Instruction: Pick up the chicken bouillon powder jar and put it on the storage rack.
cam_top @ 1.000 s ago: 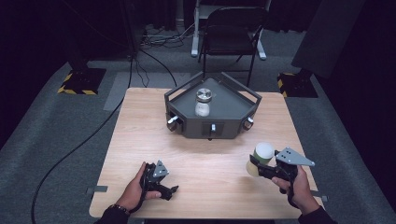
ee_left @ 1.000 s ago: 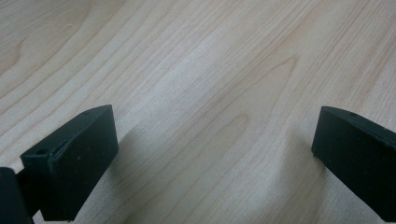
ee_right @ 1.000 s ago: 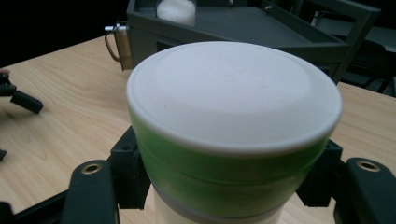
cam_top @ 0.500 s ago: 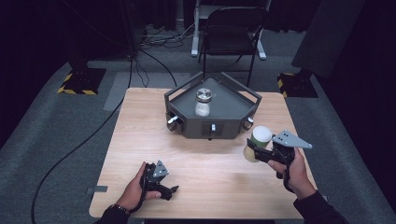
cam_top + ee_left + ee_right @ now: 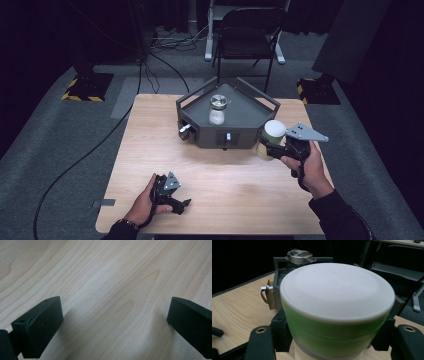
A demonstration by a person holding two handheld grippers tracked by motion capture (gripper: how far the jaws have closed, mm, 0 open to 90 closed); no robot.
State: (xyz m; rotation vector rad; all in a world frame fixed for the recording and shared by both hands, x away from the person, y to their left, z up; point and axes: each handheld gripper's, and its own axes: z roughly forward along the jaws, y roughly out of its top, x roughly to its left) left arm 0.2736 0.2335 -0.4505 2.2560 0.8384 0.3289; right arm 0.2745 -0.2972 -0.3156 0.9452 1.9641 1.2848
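Since a second ago, the right gripper [image 5: 267, 148] has carried its green-banded container [image 5: 271, 136] up and forward from the table's near right part to the front right corner of the dark tray [image 5: 250, 102], while the left gripper [image 5: 170, 199] has stayed where it was. Seen along the right gripper's own view, its jaws are clamped on the container [image 5: 337, 315] from both sides, gripping the pale lower body just under the green band, and the white lid fills most of that view; the container is lifted clear of the wooden table [image 5: 150, 130] and tilted a little. Past the lid at 12 o'clock stands a metal-lidded jar [image 5: 299, 256] inside the tray [image 5: 278, 263], and at 9 o'clock from the container a small latch sticks out of the tray's side. From above, the jar [image 5: 217, 109] stands upright near the tray's middle, at about 10 o'clock from the held container and apart from it. The left gripper's jaws stand wide apart with nothing between them, only bare wood grain [image 5: 107, 290] beneath; the left gripper rests low on the table at about 7 o'clock from the tray, well apart from it, held in the person's left hand [image 5: 147, 200]
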